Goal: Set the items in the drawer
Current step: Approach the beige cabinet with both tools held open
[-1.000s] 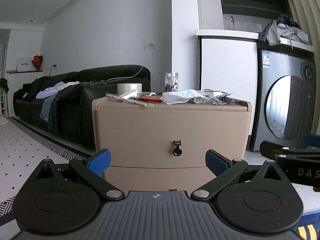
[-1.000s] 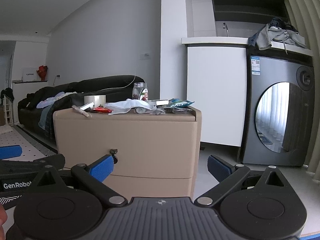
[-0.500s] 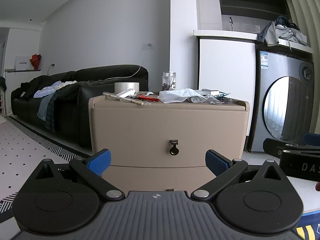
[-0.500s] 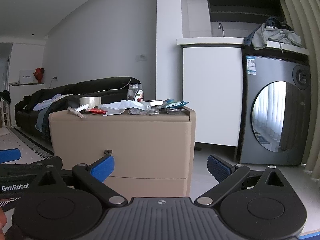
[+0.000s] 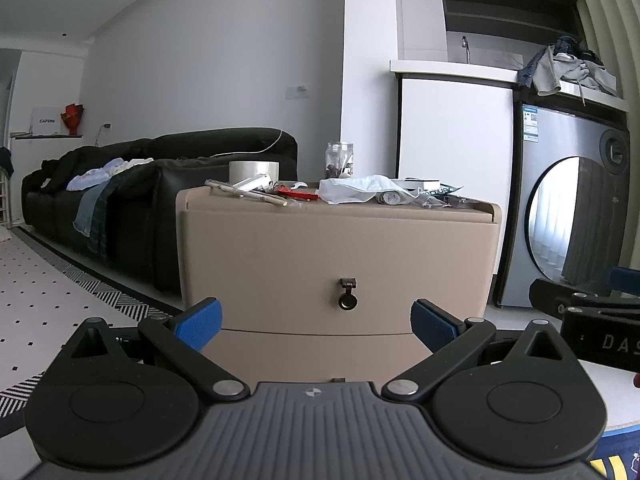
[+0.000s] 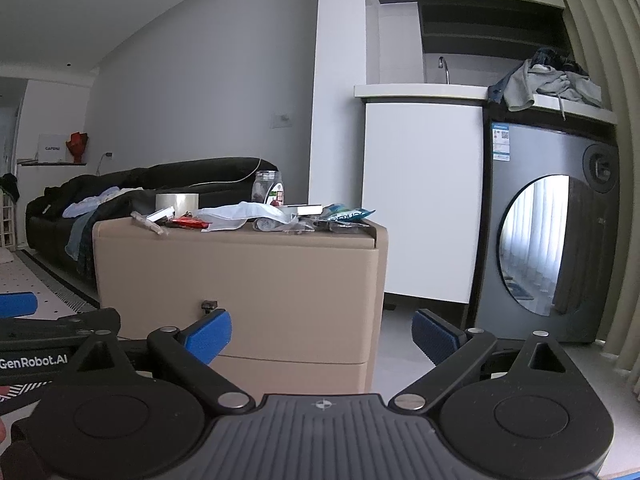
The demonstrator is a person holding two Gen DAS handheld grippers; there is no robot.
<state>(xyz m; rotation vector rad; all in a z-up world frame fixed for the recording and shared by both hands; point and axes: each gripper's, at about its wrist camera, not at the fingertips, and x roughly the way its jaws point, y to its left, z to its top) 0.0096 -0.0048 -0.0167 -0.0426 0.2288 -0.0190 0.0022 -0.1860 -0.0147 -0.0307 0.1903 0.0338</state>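
Beige two-drawer cabinet (image 5: 336, 256) at centre frame, standing on the pale floor (image 6: 404, 344), both drawers shut, ring pull (image 5: 347, 300) on the upper front. Cluttered top: roll of clear tape (image 5: 253, 171) toward the upper left, wooden sticks (image 5: 248, 193) angled at the left front edge, red wrapper (image 5: 298, 193) just right of them. Crumpled white plastic bag (image 5: 356, 189) in the middle, glass jar (image 5: 340, 159) upright behind it. Flat white box (image 5: 420, 182) and teal packet (image 6: 348, 215) toward the right end.
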